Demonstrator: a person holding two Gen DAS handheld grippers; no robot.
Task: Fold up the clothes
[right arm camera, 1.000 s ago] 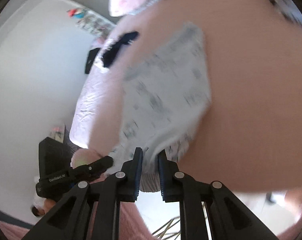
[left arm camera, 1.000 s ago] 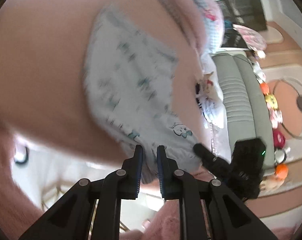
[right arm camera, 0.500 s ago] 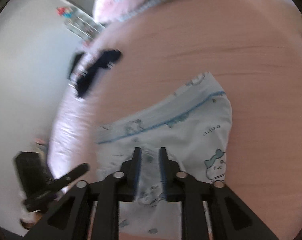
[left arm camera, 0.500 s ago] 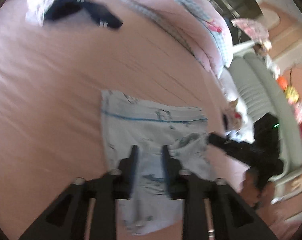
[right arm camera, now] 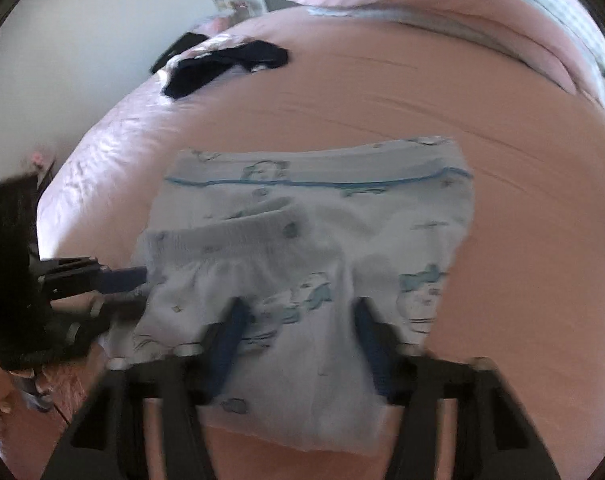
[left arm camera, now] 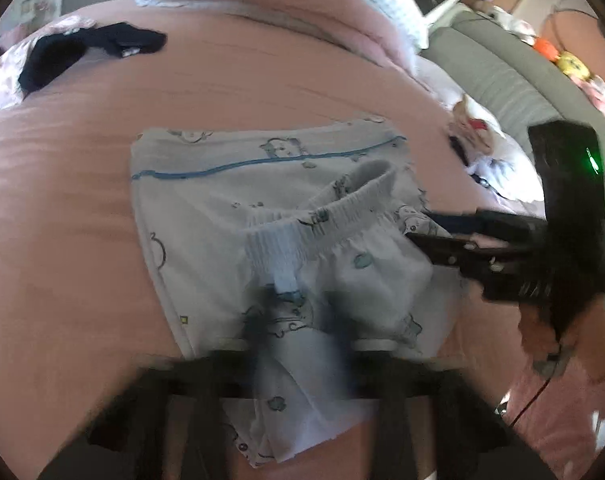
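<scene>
Two layers of pale printed shorts [left arm camera: 206, 208] lie flat on the pink sheet [left arm camera: 62, 200], nearer you than the black garment [left arm camera: 82, 46]. Their long axis runs side to side, with the blue-striped hem [left arm camera: 262, 162] on the side toward that garment. The thin cloth carries cartoon prints, and its ruched elastic waistband [left arm camera: 322, 216] sits crumpled on top. Your left gripper [left arm camera: 300, 312] is blurred, its fingers closing with cloth between them. Your right gripper [right arm camera: 298, 312] has its fingers apart, also closing, over the near fabric.
</scene>
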